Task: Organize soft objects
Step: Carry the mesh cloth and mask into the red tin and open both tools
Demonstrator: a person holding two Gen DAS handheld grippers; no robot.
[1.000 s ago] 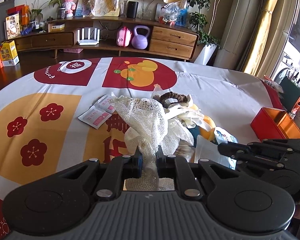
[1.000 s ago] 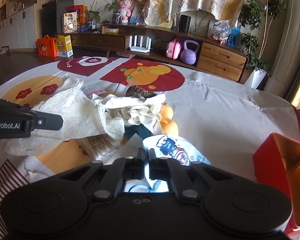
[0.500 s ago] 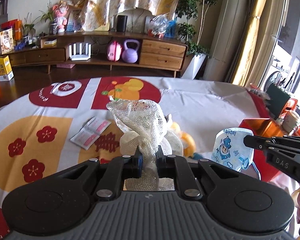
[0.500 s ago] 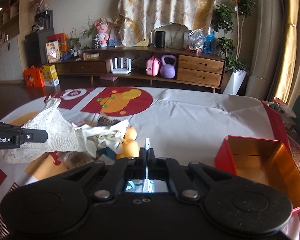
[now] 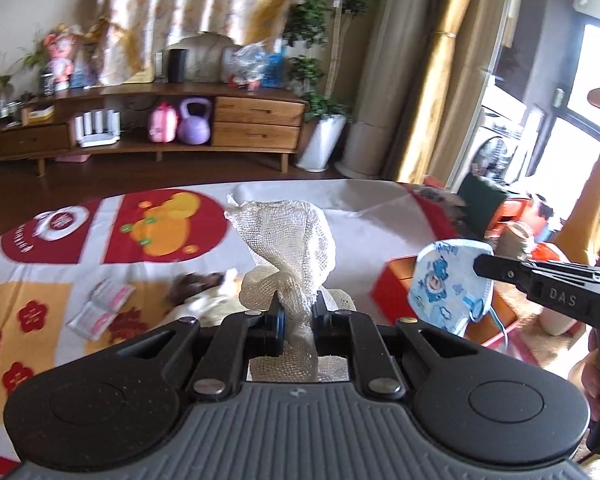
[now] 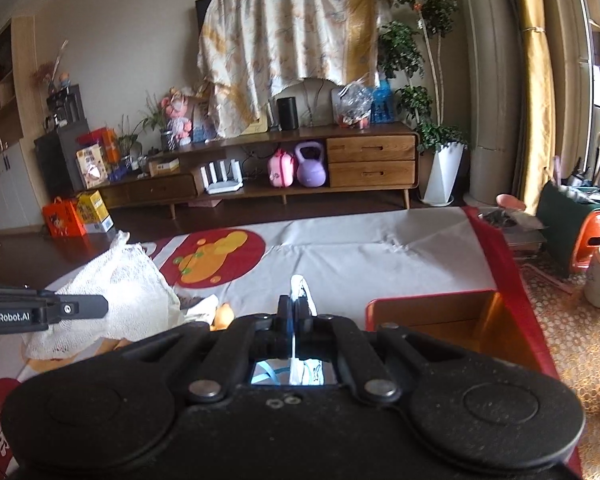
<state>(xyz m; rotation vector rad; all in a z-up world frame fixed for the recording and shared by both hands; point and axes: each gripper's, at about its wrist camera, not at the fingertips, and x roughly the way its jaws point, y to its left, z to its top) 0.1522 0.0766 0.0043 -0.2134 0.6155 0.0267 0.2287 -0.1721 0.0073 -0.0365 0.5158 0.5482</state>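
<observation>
Above the table (image 5: 364, 216), the left tongs (image 5: 296, 312) pinch a white mesh cloth (image 5: 288, 240), while the right tongs (image 6: 293, 312) are clamped on a blue-printed mask (image 5: 444, 284) over the red box (image 6: 452, 312).

daylight is pouring in from the window (image 5: 588, 128) on the right, blowing out to glare there. the left wrist view is smearing with motion blur across the table (image 5: 364, 216). fisheye distortion is bending both views' edges.
</observation>
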